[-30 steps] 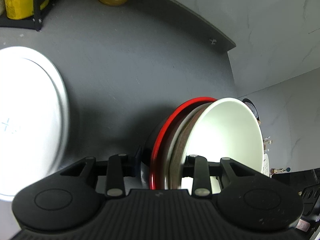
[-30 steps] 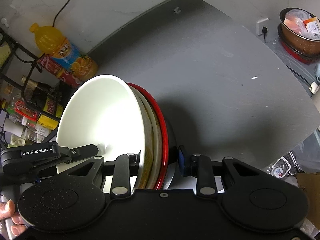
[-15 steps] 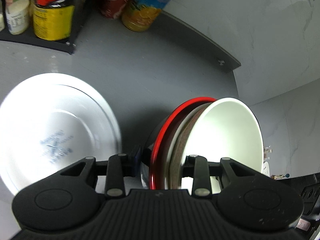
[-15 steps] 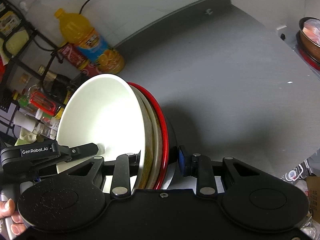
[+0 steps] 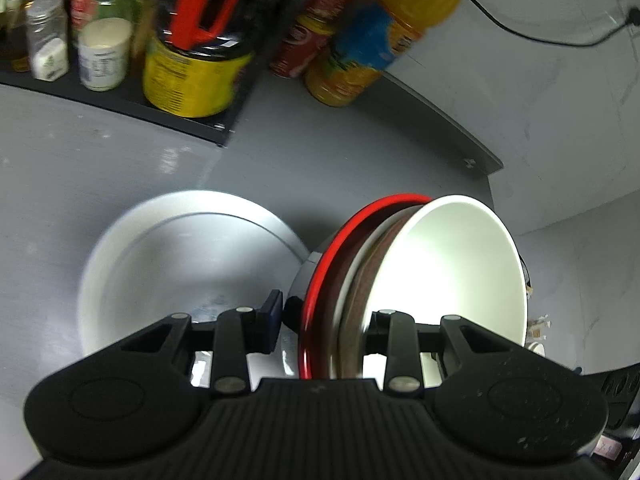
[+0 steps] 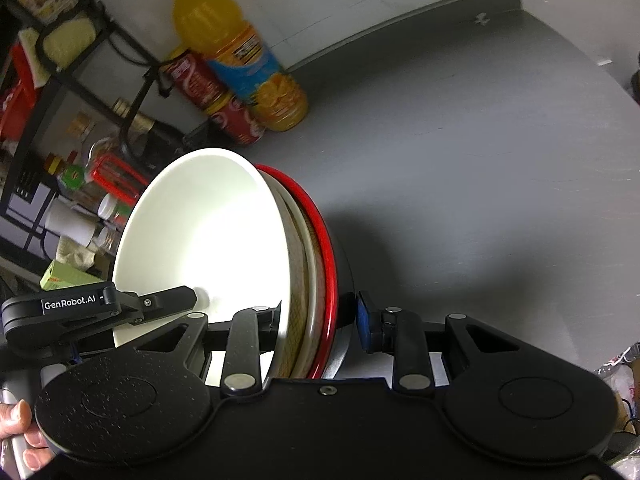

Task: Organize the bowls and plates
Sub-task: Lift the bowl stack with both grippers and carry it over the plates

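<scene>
Both grippers clamp one stack of nested bowls held on edge above the grey counter. The stack has a white bowl (image 5: 448, 264) innermost, a brown and a cream rim, and a red-rimmed bowl (image 5: 340, 248) outermost. My left gripper (image 5: 320, 320) is shut across the stack's rim. My right gripper (image 6: 320, 316) is shut across the same stack, where the white bowl (image 6: 208, 232) faces left and the red rim (image 6: 320, 232) faces right. A white plate (image 5: 188, 264) lies flat on the counter, left of the stack.
A black rack (image 5: 132, 96) with jars and a yellow can stands at the back left. An orange juice bottle (image 6: 240, 60) and a red cola bottle (image 6: 216, 100) stand by the wall. The counter's back edge (image 6: 420, 24) runs behind. The left gripper's body (image 6: 80, 308) shows at left.
Both grippers have carried the bowl stack left and toward the rack and bottles. The white plate has come from the left edge to just beside the stack. The grip is unchanged.
</scene>
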### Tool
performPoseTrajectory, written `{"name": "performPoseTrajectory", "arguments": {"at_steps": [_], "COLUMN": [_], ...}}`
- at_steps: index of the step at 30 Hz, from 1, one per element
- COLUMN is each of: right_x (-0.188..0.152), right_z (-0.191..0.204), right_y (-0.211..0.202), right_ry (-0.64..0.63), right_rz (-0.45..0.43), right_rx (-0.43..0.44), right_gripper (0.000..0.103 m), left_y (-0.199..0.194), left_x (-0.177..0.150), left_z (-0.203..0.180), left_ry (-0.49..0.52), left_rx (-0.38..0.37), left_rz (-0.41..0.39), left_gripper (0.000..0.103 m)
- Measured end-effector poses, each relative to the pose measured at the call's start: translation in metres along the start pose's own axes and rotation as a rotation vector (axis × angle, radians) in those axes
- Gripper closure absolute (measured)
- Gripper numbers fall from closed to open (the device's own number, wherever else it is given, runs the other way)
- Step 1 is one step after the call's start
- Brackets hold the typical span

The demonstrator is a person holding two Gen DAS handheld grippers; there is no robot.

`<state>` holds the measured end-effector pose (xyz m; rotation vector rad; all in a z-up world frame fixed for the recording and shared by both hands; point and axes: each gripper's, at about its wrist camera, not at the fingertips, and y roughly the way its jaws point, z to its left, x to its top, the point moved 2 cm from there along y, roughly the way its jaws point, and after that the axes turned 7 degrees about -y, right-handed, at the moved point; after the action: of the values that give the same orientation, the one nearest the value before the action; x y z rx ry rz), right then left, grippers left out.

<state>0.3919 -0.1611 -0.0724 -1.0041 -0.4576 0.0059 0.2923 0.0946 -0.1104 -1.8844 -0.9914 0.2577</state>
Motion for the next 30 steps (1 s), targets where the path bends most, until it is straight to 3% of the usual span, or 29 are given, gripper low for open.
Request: {"name": "performPoseTrajectory", "arguments": {"at_steps": [13, 30], "right_x": [-0.005, -0.013], "right_z": [0.045, 0.054], "right_y": [0.033, 0.060], "right_ry": [-0.033, -0.001], "right_rz": [0.046, 0.096], "right_rx": [0.022, 0.007], "right_gripper": [0.074, 0.074], "left_y": [-0.015, -0.001], "left_x": [0.024, 0.037], "left_z": [0.051, 0.086], "left_ry": [-0.046, -0.057], "left_rx": [0.029, 0.051], "left_rz": [-0.006, 0.049], "left_gripper": [0.070, 0.070]}}
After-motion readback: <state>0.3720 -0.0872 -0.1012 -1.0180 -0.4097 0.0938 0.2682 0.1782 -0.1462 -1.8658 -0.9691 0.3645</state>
